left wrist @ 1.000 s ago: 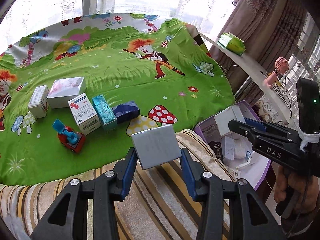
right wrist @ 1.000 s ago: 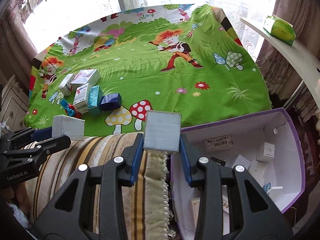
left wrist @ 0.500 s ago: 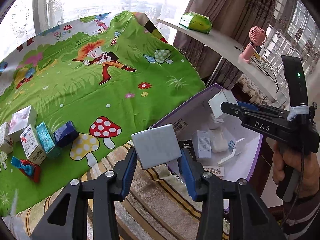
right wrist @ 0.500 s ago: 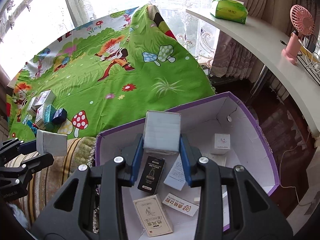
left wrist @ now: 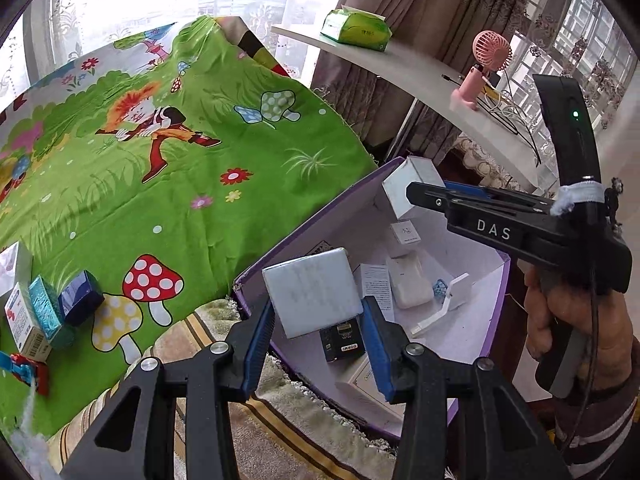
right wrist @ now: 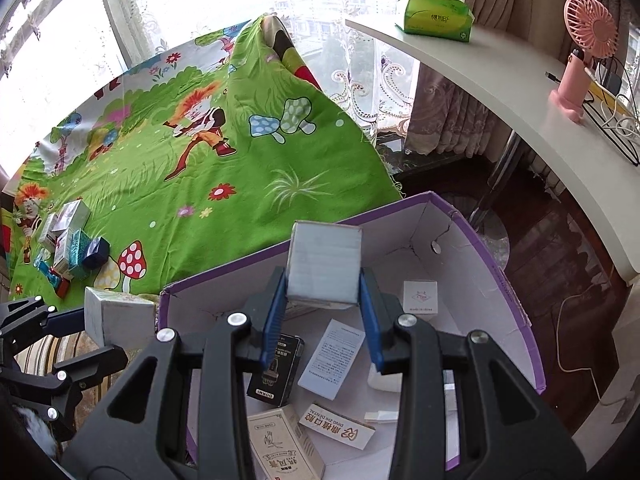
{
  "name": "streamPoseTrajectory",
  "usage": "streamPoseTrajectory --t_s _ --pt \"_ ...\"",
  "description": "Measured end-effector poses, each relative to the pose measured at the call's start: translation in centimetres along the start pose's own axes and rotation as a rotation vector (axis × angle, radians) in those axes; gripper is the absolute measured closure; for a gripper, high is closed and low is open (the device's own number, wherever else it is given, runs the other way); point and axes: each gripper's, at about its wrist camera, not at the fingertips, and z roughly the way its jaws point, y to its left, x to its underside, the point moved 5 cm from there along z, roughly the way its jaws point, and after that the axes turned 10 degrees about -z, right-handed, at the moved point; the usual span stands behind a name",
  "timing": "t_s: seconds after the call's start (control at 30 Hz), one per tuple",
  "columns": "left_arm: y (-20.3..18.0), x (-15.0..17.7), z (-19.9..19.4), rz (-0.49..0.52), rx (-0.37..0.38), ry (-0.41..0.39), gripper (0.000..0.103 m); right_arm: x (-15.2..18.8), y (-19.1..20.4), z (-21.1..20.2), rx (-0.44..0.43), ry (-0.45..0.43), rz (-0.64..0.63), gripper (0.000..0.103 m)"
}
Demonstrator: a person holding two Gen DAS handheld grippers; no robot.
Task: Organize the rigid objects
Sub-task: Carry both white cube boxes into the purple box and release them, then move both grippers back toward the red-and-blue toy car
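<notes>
Left wrist view: my left gripper (left wrist: 316, 322) clamps a pale grey rectangular cardboard box (left wrist: 313, 291) between its blue pads, jaws narrowed onto its sides.
Box position: over the near-left corner of the purple-rimmed white open carton (left wrist: 478, 312), above its rim.
Right gripper in this view: at 3 o'clock, my hand (left wrist: 576, 320) on the handle, second box at its tip over the carton's far end.
Right wrist view: my right gripper (right wrist: 322, 300) pinches a white-grey ribbed cardboard box (right wrist: 324, 266), jaws closed on both sides, hanging over the carton interior (right wrist: 460, 280).
Carton contents: black box (right wrist: 276, 368), paper leaflet (right wrist: 332, 354), small white boxes.
Remaining items: cluster of small boxes (right wrist: 76, 244) on the green cartoon cloth (right wrist: 180, 168) at 9 o'clock.
</notes>
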Motion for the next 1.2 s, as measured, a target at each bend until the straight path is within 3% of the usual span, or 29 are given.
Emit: streamPoseTrajectory --t_s 0.3,0.53,0.67,0.83,1.2 --pt "1.0 0.0 -0.2 -0.039 0.003 -0.002 0.052 -0.3 -0.4 0.7 0.006 0.007 0.018 0.061" --pt "3.3 0.1 -2.4 -0.098 0.008 -0.05 0.049 -0.5 -0.6 -0.8 0.023 -0.023 0.035 0.033" --pt "5.2 0.6 -3.9 -0.14 0.003 -0.086 0.049 -0.9 0.0 -2.0 0.016 -0.041 0.038 0.028" --pt "8.3 1.6 -5.9 -0.206 -0.017 -0.126 0.049 -1.6 1.4 -3.3 -0.007 -0.07 0.036 0.027" --pt "15.9 4.6 -10.2 -0.368 -0.073 -0.191 0.049 -2.1 8.4 -3.2 -0.052 -0.056 -0.103 0.027"
